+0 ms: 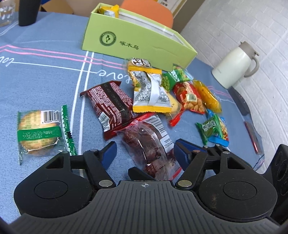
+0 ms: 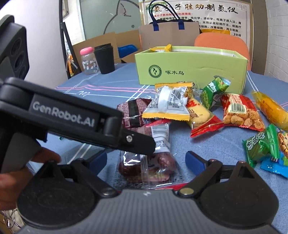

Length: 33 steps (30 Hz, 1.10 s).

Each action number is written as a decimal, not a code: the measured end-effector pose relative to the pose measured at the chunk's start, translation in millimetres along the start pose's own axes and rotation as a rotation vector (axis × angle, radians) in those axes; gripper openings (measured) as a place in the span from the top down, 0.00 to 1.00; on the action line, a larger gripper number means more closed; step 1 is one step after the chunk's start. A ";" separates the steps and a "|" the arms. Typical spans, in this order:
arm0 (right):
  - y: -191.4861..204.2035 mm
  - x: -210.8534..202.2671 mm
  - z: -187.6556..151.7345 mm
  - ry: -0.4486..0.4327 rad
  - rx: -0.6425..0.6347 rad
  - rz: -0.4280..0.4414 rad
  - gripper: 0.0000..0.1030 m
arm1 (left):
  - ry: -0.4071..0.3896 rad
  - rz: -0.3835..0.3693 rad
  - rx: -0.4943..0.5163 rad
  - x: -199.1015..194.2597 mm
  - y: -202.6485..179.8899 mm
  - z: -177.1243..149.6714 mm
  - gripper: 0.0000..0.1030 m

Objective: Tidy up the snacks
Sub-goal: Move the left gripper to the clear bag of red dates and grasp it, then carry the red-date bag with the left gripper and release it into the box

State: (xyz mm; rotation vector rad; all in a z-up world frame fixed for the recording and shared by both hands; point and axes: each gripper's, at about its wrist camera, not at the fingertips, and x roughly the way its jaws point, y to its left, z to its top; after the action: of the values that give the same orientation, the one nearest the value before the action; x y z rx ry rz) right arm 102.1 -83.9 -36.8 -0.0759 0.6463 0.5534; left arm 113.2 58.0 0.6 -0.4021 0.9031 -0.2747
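Observation:
A clear packet of dark red dates lies on the blue tablecloth, between the open jaws of both grippers. My left gripper is open around it; my right gripper is open around it too. The left gripper's body crosses the right wrist view, its tip over the packet. Behind lie a dark red packet, a yellow-edged packet, green pea packets, a red peanut packet and an orange packet. A green box holds a yellow snack.
A wrapped round cake lies at the left. A white jug stands at the right table edge. A black cup and a pink-lidded jar stand at the far side. An orange chair is behind the box.

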 end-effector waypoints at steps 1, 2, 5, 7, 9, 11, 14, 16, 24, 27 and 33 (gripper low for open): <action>2.7 -1.3 0.6 -0.008 -0.019 -0.009 0.10 | 0.000 0.002 -0.003 -0.2 0.2 -0.4 0.50; 5.3 -2.4 0.9 -0.020 -0.036 -0.016 0.10 | 0.000 0.002 -0.005 -0.3 0.6 -0.5 0.50; 3.2 4.0 -0.3 -0.010 -0.027 0.002 0.17 | -0.005 0.005 0.011 1.8 0.0 -0.6 0.52; 0.8 4.7 -4.4 -0.015 -0.012 0.012 0.26 | -0.012 0.024 0.038 3.1 -3.9 -2.0 0.58; 6.3 0.7 -5.8 -0.012 -0.038 -0.021 0.36 | -0.007 0.017 0.057 4.5 -6.7 -4.3 0.71; 6.3 -6.8 -8.9 -0.014 -0.019 -0.015 0.38 | 0.003 0.005 0.058 2.2 -9.0 -7.2 0.75; 7.6 -28.7 -9.8 -0.030 0.006 -0.010 0.39 | 0.029 -0.040 0.044 -6.3 -14.1 -10.9 0.75; 9.2 -43.2 -3.3 -0.053 -0.007 -0.024 0.39 | 0.022 -0.077 0.055 -15.4 -20.1 -8.0 0.75; -8.1 -39.3 74.0 -0.200 -0.113 -0.073 0.38 | -0.154 -0.123 0.139 -33.3 -44.9 67.4 0.75; -21.2 -12.3 116.2 -0.232 -0.154 -0.074 0.38 | -0.229 -0.085 0.167 -27.5 -49.8 111.6 0.75; -54.3 60.9 190.3 -0.208 -0.192 -0.064 0.38 | -0.273 -0.020 0.141 7.8 -41.4 203.7 0.78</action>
State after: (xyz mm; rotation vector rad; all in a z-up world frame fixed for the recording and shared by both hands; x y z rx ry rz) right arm 274.9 -57.1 74.2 -0.2158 0.3856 0.5519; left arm 278.9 63.2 126.3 -0.3096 0.6086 -0.2922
